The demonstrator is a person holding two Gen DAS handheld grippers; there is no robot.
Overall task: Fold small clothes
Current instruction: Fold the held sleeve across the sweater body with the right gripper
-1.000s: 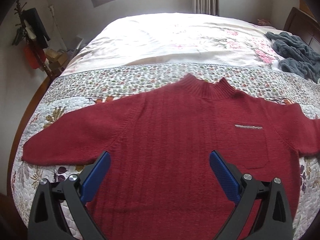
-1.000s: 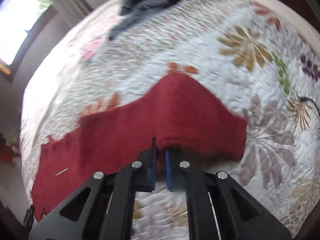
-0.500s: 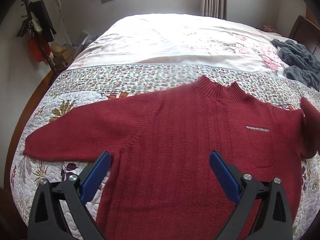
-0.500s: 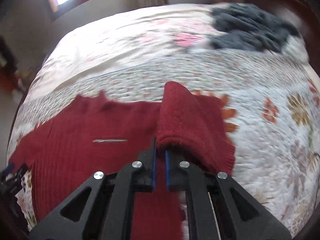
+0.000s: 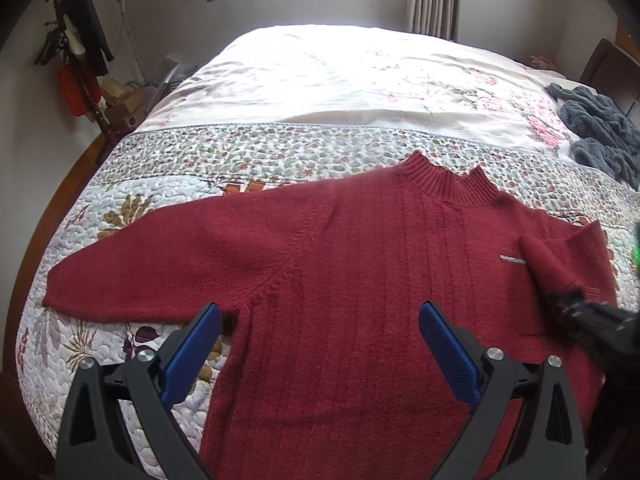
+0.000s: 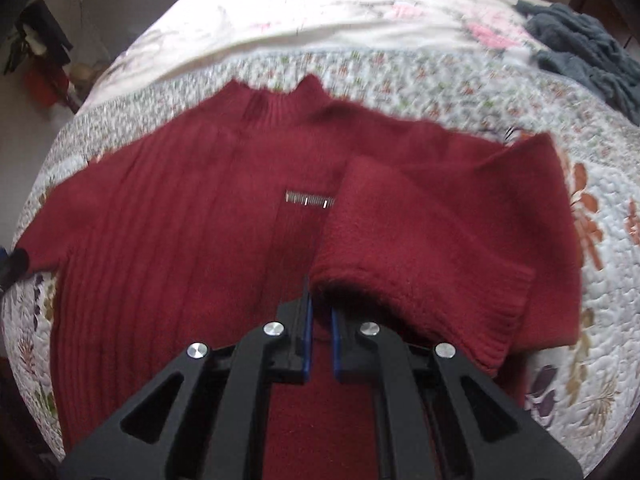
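A dark red knit sweater [image 5: 360,264] lies face up on the quilted bed, collar toward the far side. Its left sleeve [image 5: 152,264] stretches flat to the left. My left gripper [image 5: 320,332] hovers open over the lower body, nothing between its blue pads. The right sleeve [image 6: 420,248] is folded inward across the chest, covering one end of the small metal label [image 6: 308,200]. My right gripper [image 6: 320,308] is shut on that sleeve's cuff edge, and in the left wrist view the right gripper [image 5: 568,304] shows at the right edge.
The floral quilt [image 5: 120,216] covers the near bed; a pale bedspread [image 5: 340,76] lies beyond. A grey fluffy garment [image 5: 596,132] is heaped at far right. A coat stand [image 5: 80,56] and boxes stand by the left wall. The bed's wooden edge [image 5: 48,224] curves at left.
My right gripper has carried the right sleeve from flat on the quilt up and inward over the sweater's chest. The left gripper stayed open and drifted slightly left.
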